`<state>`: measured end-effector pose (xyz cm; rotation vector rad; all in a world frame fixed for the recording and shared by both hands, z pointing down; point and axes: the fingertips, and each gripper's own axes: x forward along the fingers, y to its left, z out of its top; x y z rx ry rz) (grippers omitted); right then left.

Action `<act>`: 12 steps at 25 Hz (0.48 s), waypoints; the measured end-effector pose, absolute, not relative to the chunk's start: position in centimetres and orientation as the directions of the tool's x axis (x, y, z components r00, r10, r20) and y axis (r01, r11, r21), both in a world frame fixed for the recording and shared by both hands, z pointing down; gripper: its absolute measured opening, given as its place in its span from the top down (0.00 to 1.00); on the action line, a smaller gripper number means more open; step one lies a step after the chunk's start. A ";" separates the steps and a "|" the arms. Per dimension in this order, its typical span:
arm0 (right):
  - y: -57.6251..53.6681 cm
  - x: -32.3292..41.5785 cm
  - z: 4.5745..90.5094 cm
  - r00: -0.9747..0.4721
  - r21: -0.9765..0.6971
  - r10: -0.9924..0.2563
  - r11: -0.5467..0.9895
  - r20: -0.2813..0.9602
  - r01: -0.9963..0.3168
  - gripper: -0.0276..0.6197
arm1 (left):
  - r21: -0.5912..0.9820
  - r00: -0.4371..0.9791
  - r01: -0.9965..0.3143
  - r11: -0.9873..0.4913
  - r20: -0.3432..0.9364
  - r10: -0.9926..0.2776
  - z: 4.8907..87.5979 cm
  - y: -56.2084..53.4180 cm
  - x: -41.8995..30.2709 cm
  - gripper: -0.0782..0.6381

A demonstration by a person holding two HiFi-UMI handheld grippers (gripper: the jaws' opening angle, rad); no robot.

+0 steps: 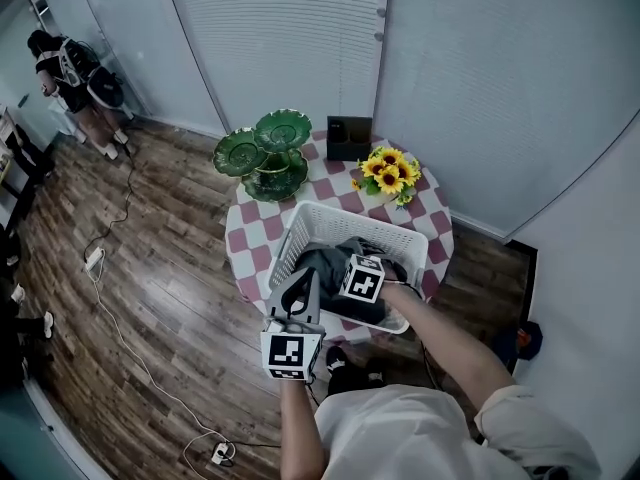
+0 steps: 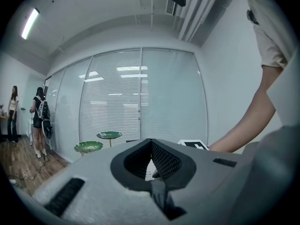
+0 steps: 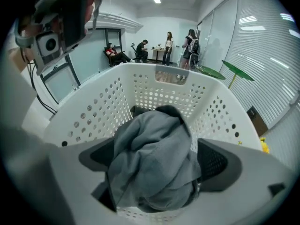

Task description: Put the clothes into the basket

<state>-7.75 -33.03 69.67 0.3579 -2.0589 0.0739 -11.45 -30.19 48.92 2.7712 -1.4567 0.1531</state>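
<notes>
A white perforated basket (image 1: 330, 215) stands on the round checkered table (image 1: 250, 240) with dark and grey clothes (image 1: 325, 263) inside. My right gripper (image 1: 356, 296) points steeply down into it, its marker cube on top. In the right gripper view a crumpled grey garment (image 3: 150, 144) lies in the basket (image 3: 159, 86) between the wide-apart jaws of the right gripper (image 3: 157, 159), and the pads do not press on it. My left gripper (image 1: 304, 280) is held level at the basket's near left rim. In its own view the left gripper (image 2: 151, 146) is shut with nothing in it.
Green tiered dishes (image 1: 262, 153), a dark box (image 1: 348, 138) and sunflowers (image 1: 390, 173) stand at the table's far side. White cables (image 1: 110, 298) and a power strip (image 1: 218, 455) lie on the wooden floor. A person (image 1: 75, 73) stands far left by the glass wall.
</notes>
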 end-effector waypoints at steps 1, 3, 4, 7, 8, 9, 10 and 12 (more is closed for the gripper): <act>-33.2 -7.5 69.1 -0.456 0.102 -0.231 0.952 0.859 -0.289 0.16 | -0.035 0.561 -0.824 -0.566 0.091 -0.823 48.7 -30.2 -11.2 0.87; -33.4 -7.1 67.9 -0.466 0.109 -0.244 0.948 0.851 -0.298 0.16 | -0.025 0.555 -0.829 -0.559 0.091 -0.827 48.5 -30.3 -10.8 0.87; -33.4 -7.0 67.4 -0.472 0.109 -0.248 0.947 0.846 -0.302 0.16 | -0.022 0.555 -0.829 -0.559 0.089 -0.827 48.3 -30.3 -10.5 0.87; -33.3 -6.7 65.9 -0.490 0.110 -0.258 0.944 0.833 -0.310 0.16 | -0.021 0.562 -0.825 -0.565 0.081 -0.823 47.9 -30.2 -9.9 0.87; -33.3 -6.7 65.3 -0.497 0.114 -0.264 0.943 0.827 -0.312 0.16 | -0.020 0.564 -0.823 -0.567 0.083 -0.821 47.9 -30.3 -9.8 0.87; -33.3 -6.7 64.7 -0.504 0.120 -0.272 0.942 0.820 -0.313 0.16 | -0.016 0.566 -0.822 -0.569 0.088 -0.820 47.9 -30.3 -9.7 0.87; -33.4 -6.8 64.0 -0.512 0.124 -0.279 0.941 0.812 -0.315 0.16 | -0.012 0.566 -0.822 -0.569 0.094 -0.819 48.0 -30.3 -9.6 0.87; -33.3 -7.0 62.8 -0.534 0.120 -0.288 0.937 0.795 -0.327 0.16 | -0.007 0.563 -0.824 -0.566 0.096 -0.821 48.1 -30.2 -9.4 0.87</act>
